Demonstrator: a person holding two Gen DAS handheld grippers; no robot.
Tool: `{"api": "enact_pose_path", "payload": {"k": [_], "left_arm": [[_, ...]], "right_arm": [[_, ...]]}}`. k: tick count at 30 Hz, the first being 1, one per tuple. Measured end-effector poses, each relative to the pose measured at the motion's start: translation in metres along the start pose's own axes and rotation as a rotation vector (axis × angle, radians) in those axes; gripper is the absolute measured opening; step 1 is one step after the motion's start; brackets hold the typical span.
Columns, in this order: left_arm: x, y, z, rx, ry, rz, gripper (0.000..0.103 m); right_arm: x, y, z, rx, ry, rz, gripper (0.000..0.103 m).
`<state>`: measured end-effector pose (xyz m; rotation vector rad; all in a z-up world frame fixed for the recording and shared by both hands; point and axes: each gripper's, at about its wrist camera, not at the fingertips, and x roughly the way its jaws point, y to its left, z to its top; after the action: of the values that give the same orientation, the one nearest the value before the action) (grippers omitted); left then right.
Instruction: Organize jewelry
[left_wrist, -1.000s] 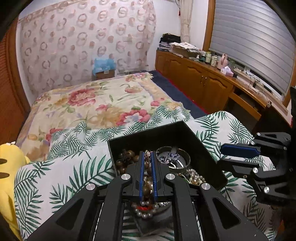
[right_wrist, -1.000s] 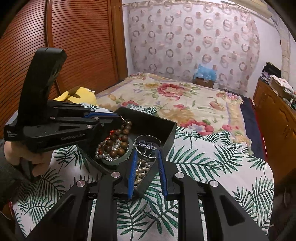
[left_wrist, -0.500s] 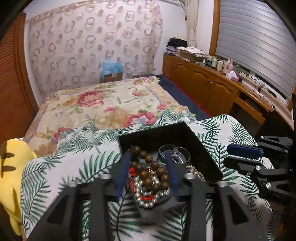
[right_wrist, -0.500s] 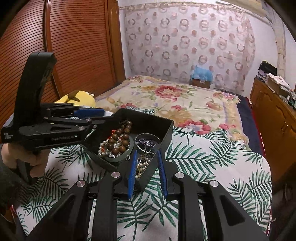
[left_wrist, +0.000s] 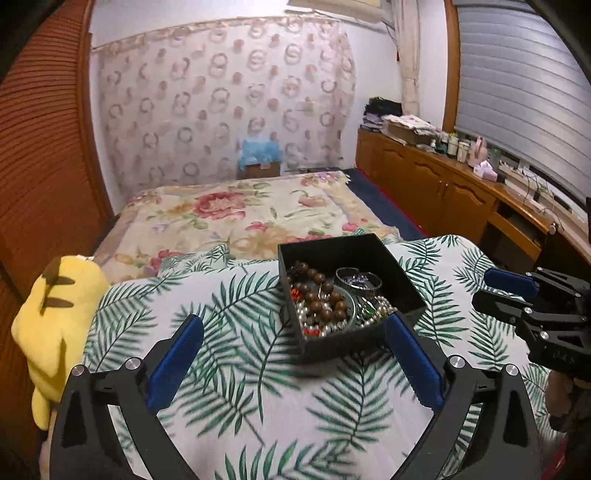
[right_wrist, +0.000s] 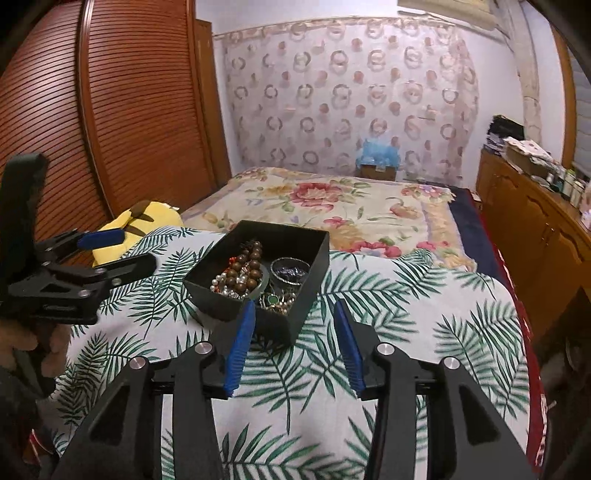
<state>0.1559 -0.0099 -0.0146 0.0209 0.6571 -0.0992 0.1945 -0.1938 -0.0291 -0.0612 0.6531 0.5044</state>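
A black open box (left_wrist: 391, 258) (right_wrist: 317, 254) sits on the palm-leaf cloth (left_wrist: 240, 354) (right_wrist: 406, 314). In it lie a brown wooden bead bracelet (left_wrist: 317, 295) (right_wrist: 243, 275), a pearl strand (left_wrist: 314, 325), a silver bangle (left_wrist: 358, 278) (right_wrist: 290, 271) and gold and green pieces (right_wrist: 275, 301). My left gripper (left_wrist: 291, 328) is open wide and empty, just short of the box's near wall. My right gripper (right_wrist: 293, 310) is open and empty at the box's near corner. Each gripper also shows in the other's view, the right (left_wrist: 491, 286) and the left (right_wrist: 122, 249).
A yellow plush toy (left_wrist: 51, 310) (right_wrist: 144, 221) lies at the cloth's left edge. A floral bedspread (left_wrist: 236, 214) lies beyond the box. A wooden slatted wardrobe (right_wrist: 103, 110) stands left, and a cluttered wooden cabinet (left_wrist: 454, 184) runs along the right.
My left gripper opened from shut on the brown beads, which now lie in the box, and pulled back. My right gripper also drew back and opened wider.
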Motion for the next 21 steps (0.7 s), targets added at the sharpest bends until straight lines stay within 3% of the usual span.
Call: {"api": "enact_pose_path", "payload": {"k": [10, 12, 16, 21], "left_arm": [[-0.044, -0.004, -0.022, -0.006, -0.033, 0.060, 0.095], [-0.051, -0.005, -0.025, -0.007, -0.043, 0.066, 0.095], [-0.065, -0.006, -0.029, -0.015, -0.058, 0.072, 0.095], [-0.081, -0.007, -0.033, -0.022, -0.079, 0.080, 0.095]], "right_arm": [[-0.036, 0.012, -0.015, 0.021, -0.064, -0.028, 0.082], [-0.045, 0.014, -0.016, 0.018, -0.083, -0.034, 0.092], [-0.064, 0.020, -0.020, 0.027, -0.126, -0.048, 0.100], [-0.079, 0.023, -0.023, 0.037, -0.162, -0.059, 0.100]]}}
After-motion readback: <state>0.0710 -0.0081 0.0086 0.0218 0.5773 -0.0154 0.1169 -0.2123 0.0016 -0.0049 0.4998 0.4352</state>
